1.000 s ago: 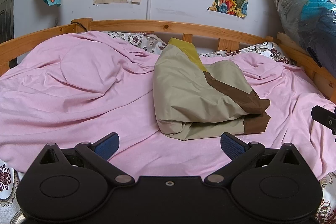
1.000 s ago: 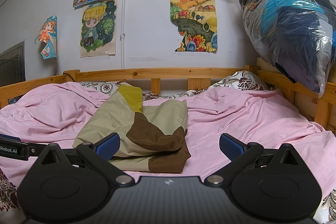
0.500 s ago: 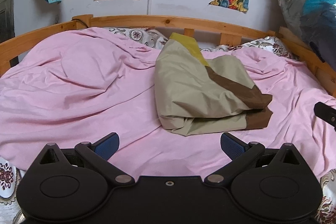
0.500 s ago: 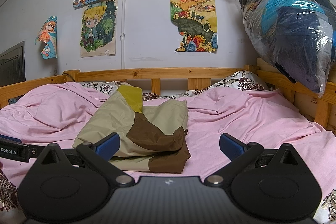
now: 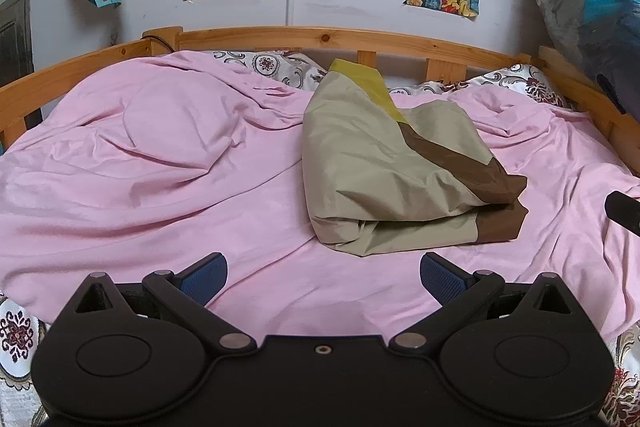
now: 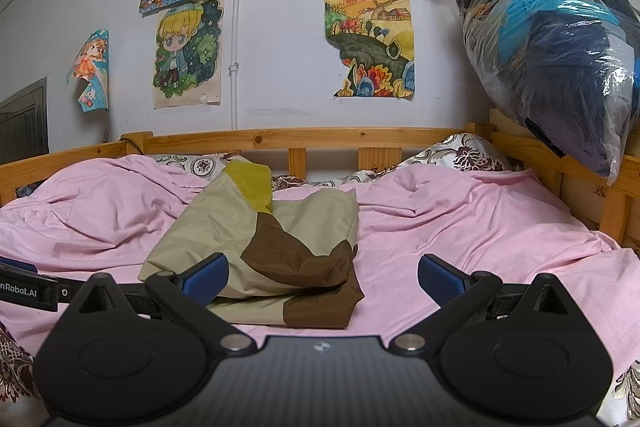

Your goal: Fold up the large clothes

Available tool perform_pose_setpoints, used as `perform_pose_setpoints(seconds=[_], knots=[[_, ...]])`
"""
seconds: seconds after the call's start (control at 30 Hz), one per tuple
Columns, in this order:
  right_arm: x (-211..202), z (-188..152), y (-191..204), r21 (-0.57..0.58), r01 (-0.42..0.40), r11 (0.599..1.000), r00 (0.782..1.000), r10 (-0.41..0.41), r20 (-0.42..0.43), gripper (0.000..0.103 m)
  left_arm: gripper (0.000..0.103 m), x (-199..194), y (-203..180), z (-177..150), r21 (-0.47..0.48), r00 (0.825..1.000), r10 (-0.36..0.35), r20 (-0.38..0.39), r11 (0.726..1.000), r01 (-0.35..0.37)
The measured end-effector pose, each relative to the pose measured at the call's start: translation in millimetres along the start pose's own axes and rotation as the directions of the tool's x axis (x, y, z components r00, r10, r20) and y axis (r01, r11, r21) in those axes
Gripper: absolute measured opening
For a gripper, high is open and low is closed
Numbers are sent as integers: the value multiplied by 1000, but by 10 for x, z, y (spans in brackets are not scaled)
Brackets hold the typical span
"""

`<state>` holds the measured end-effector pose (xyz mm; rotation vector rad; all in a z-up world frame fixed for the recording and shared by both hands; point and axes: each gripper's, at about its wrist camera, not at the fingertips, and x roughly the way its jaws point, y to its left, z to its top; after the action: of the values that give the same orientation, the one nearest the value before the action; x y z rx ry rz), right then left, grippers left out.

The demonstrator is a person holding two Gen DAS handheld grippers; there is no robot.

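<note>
A folded garment point(image 5: 384, 163) in beige, brown and mustard yellow lies on the pink bedsheet point(image 5: 160, 167), a little right of the bed's middle. My left gripper point(image 5: 323, 277) hangs open just short of its near edge, holding nothing. In the right wrist view the same garment point(image 6: 272, 243) sits left of centre, and my right gripper point(image 6: 322, 277) is open above its near right corner with nothing between the fingers. The tip of the right gripper point(image 5: 624, 211) shows at the right edge of the left wrist view; the left gripper's body point(image 6: 28, 293) shows at the left edge of the right wrist view.
A wooden bed rail point(image 6: 320, 139) runs along the back and both sides. Patterned pillows point(image 6: 460, 155) lie against the headboard. A clear plastic bag of dark clothes point(image 6: 560, 59) hangs at the right. Posters point(image 6: 368, 43) cover the wall behind.
The left gripper has tilted or drifted slightly, so the garment sits a bit higher and further right in its view. The right wrist view is unchanged. Both grippers stay open.
</note>
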<state>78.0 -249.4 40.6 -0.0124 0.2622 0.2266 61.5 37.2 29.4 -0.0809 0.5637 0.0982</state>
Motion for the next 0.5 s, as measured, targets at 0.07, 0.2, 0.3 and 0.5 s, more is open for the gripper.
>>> perform_pose_setpoints(seconds=[0.07,0.2,0.3,0.5], knots=[[0,-5,2,0,0,1000,1000,0,0,103,102,1,1,1,1,1000,0,0,1000,0],[-1,0,4,0,1,1000,1000,-1,0,103,102,2,1,2,2,1000,-4,-1,1000,4],[-1,1,5,1,1,1000,1000,-1,0,103,102,6,9,-3,8,1000,-11,-2,1000,11],[-1,1,6,0,1,1000,1000,-1,-1,103,102,8,19,-6,17,1000,-21,0,1000,21]])
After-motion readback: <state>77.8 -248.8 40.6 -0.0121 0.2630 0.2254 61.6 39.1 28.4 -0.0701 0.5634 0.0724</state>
